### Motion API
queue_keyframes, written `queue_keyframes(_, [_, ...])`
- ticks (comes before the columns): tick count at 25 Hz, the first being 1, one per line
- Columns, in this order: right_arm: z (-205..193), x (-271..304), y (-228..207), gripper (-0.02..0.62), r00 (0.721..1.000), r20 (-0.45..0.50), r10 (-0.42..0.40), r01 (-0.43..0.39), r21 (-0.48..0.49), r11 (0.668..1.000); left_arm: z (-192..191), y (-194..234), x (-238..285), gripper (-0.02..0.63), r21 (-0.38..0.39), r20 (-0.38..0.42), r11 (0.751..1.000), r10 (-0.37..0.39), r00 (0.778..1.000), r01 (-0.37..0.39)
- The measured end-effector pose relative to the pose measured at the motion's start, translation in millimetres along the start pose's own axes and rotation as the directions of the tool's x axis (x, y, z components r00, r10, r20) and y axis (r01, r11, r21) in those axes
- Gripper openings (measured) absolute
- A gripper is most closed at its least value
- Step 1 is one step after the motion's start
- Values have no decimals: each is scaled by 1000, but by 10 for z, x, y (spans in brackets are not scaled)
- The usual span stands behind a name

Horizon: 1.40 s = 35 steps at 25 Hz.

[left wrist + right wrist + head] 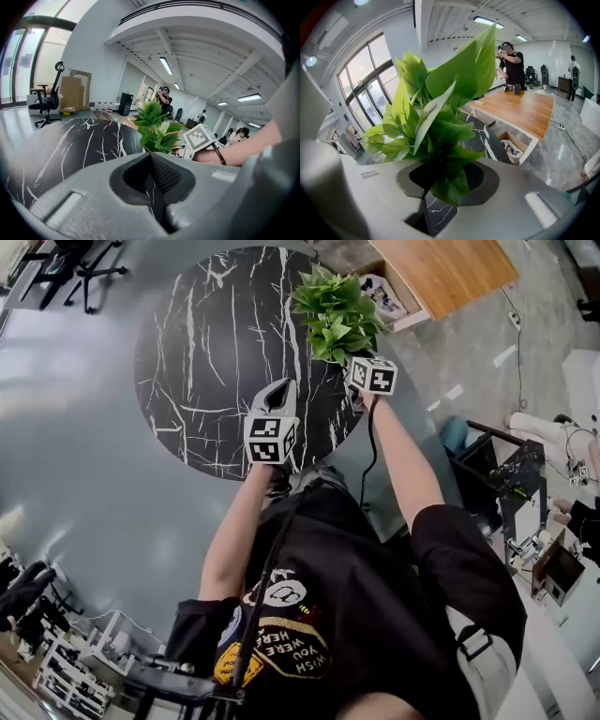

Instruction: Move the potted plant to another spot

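Right gripper (445, 183) clamped on the potted plant (337, 310); left gripper (154, 180) jaws together

In the lower middle of the head view, the black shirt (375, 615) carries a round print (281, 648) reading "WISH YOU WERE HERE", upside down. Nothing else can be read.
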State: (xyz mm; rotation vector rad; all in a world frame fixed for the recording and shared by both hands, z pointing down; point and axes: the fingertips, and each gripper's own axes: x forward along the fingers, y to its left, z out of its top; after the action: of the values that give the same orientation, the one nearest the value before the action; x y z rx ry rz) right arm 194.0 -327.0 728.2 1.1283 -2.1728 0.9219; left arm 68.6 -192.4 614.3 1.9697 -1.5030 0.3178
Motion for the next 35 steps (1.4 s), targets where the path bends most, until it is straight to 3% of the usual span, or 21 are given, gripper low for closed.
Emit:
queue_keyframes(7, [-18,247,582,126,996,-54,76,-81,-100,992,-91,450,-394,5,-88,44,990,117,992,-113])
queue_keyframes(15, [-202,614,1675,126,973,-138,183,-209,-212,955,-299,1218,-1090,5,-207,82,942,287,954,-265])
queue_keyframes(22, [-570,930,2921,126,929,-245,277,-349,-329,877,-568,1841,-1833,5,-302,110,876,423,899,-375])
queue_keyframes(27, [-861,1080,3847,124,888,-321,330,-443,-402,801,-777,2267,-2437,5,-388,118,807,523,844,-445])
queue_keyframes(35, [-1282,1221,5028,124,840,-384,384,-533,-447,719,-1130,2756,-3130,5,-467,100,724,614,783,-508])
